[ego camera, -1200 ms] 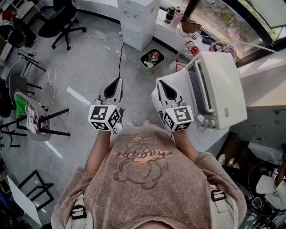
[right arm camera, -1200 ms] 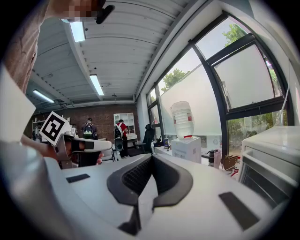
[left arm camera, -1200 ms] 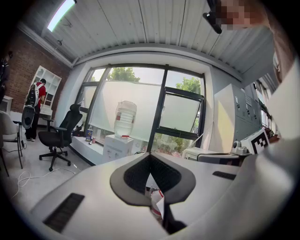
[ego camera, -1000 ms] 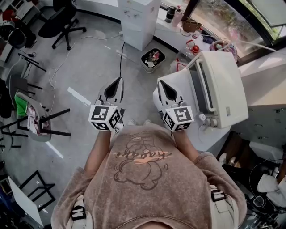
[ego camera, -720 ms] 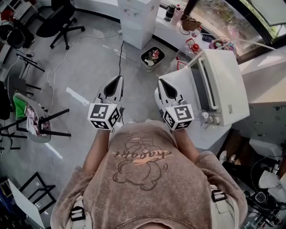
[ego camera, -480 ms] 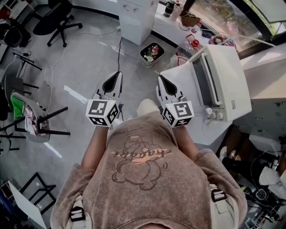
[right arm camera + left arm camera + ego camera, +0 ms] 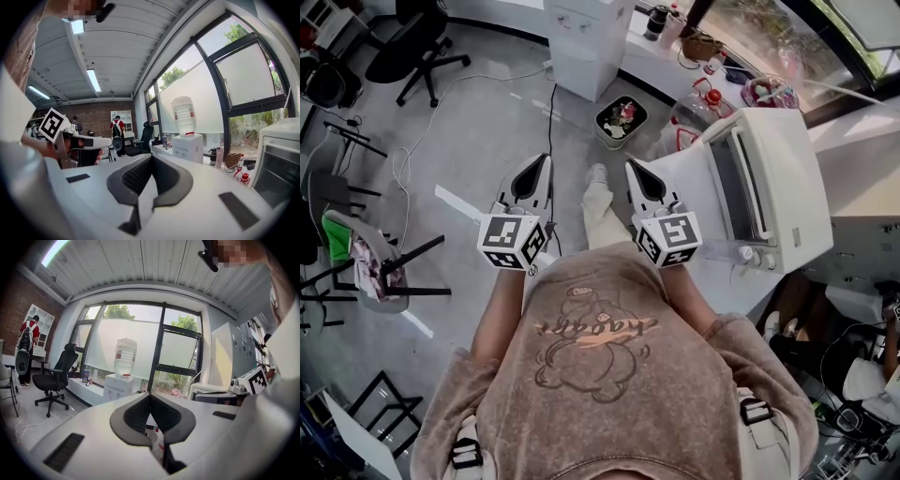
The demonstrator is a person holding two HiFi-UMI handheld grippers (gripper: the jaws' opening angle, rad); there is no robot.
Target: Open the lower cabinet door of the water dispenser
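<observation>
The left hand-held gripper point(image 7: 544, 161) and the right hand-held gripper point(image 7: 631, 167) are both held level in front of the person, side by side. The jaws of each are pressed together tip to tip, with nothing between them. Beyond them lies bare floor point(image 7: 487, 122) with a small bin point(image 7: 619, 120), and a white oven point(image 7: 773, 178) sits on a counter point(image 7: 680, 183) just to the right. The water dispenser point(image 7: 579, 45) stands well apart from both, against the window wall, with its bottle point(image 7: 124, 356) on top. Its lower cabinet door is too small or hidden to make out, so reaching it is still to come. The door is probably a light, stiff plastic panel on side hinges, smooth and somewhat slippery. The free edge or a recessed pull looks the best hold, hooked or pinched thinly. A gentle pull seems wise, since the loaded bottle likely makes the unit top-heavy.
</observation>
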